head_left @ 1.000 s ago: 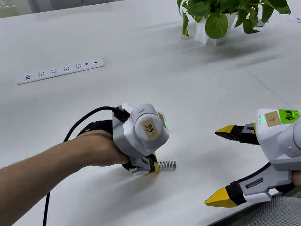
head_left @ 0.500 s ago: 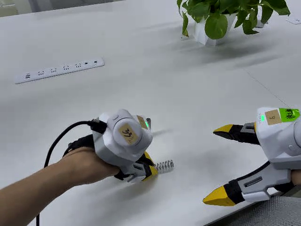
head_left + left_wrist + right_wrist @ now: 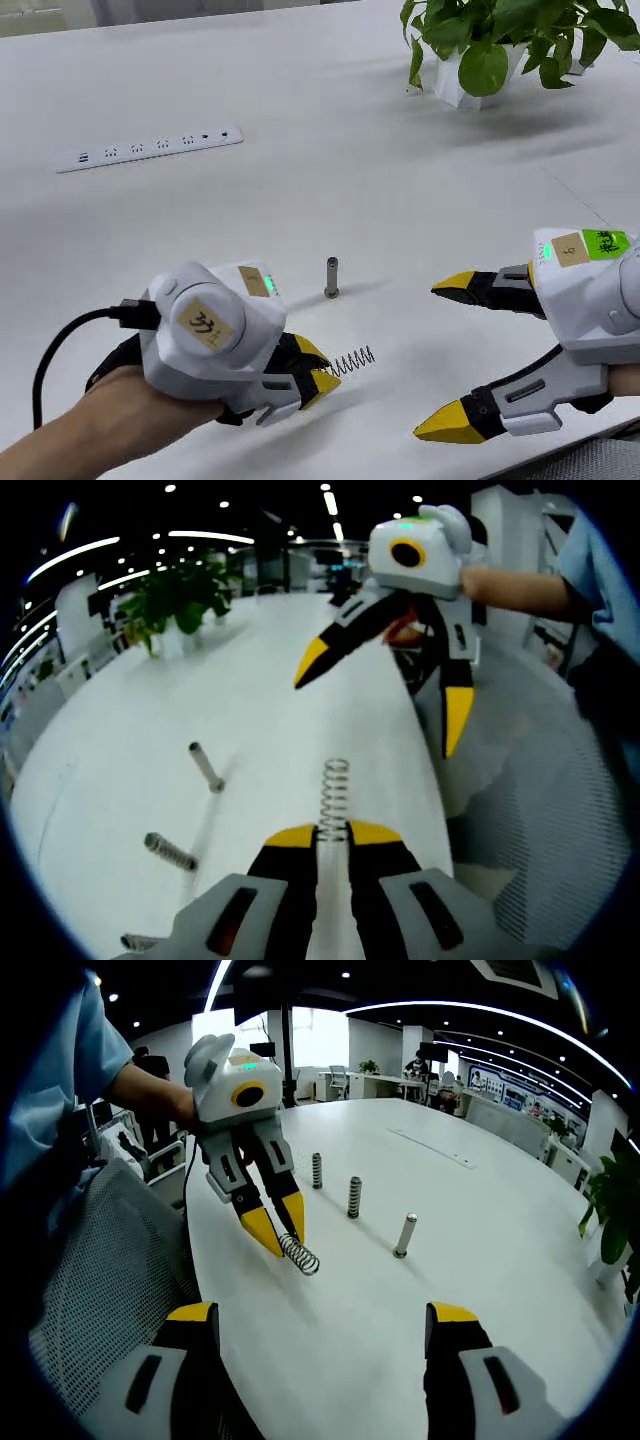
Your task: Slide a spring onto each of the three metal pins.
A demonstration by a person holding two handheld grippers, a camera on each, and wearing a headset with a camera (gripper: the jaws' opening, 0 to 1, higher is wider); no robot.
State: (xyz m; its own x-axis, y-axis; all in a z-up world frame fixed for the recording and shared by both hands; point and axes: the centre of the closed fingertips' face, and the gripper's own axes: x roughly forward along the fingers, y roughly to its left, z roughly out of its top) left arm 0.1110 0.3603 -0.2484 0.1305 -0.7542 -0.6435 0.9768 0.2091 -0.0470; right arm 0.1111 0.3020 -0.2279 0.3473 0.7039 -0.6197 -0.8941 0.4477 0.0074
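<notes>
Nearest me, my left gripper (image 3: 318,367) has its fingers (image 3: 308,350) pinching the spring (image 3: 350,361) by its near end coils only. The rest pokes out free, lying roughly level and low over the bench (image 3: 300,120). That thin hold is my main worry: if the free end snags on anything, I judge the spring could bow, twist in the grip or flick out and roll away. My right gripper (image 3: 446,355) hangs beside it with fingers spread wide and nothing in them, so nothing steadies the loose end. Close by the left gripper stand a sprung pin (image 3: 354,1197) and a second (image 3: 317,1170); a careless swing of that hand could clip them. Farther out the bare pin (image 3: 331,277) stands upright, well apart from the spring tip. The spring lies across its line, so I must tip it up first. If it comes in crooked, a coil could catch the pin's top. I cannot tell whether the pin is fixed; a push might topple it.
</notes>
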